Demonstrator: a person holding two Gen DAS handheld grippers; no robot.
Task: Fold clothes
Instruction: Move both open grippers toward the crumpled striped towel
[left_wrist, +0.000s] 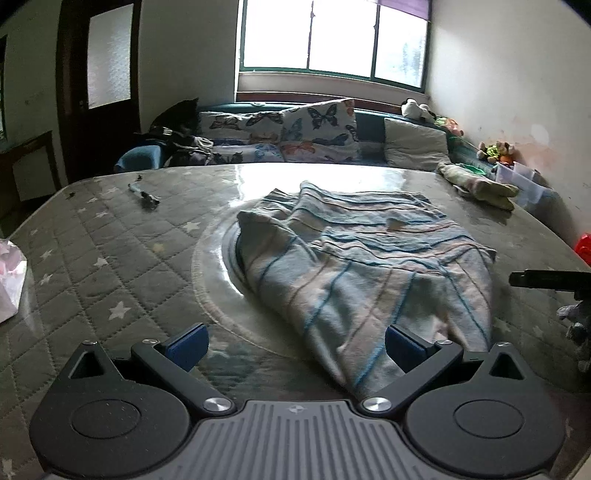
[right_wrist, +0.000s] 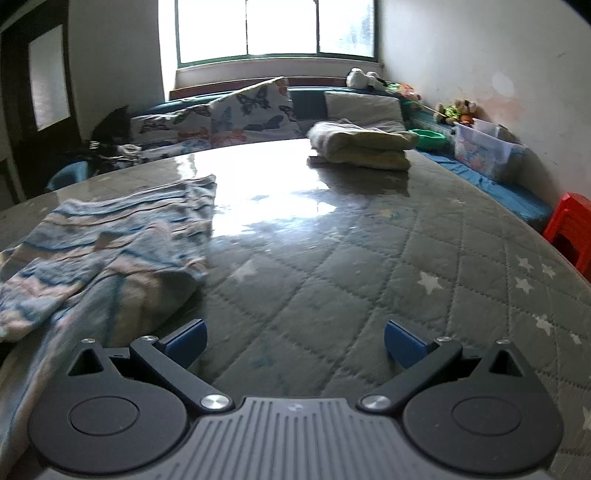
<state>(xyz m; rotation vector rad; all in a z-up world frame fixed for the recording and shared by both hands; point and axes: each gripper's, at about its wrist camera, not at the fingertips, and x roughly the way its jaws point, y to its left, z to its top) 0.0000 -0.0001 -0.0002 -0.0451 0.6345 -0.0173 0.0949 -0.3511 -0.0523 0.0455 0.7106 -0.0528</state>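
Presently the striped garment (left_wrist: 354, 266) lies rumpled on the counter (left_wrist: 110, 258), unfolded. Left gripper (left_wrist: 295, 345) and right gripper (right_wrist: 293, 341) both stand spread, empty. Advisable: pinch the near corners together, pull taut, flatten before folding.

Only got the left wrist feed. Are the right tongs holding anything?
Observer: No. The right tongs are open and empty over the bare quilted surface. The striped garment lies to their left, not between the pads.
Operator: Lump at the far right, is it folded?
Observer: Yes, it's a folded pale stack, lying flat near the far edge.
Operator: Red thing at my right edge?
Observer: A red plastic stool, standing beside the surface, not on it.
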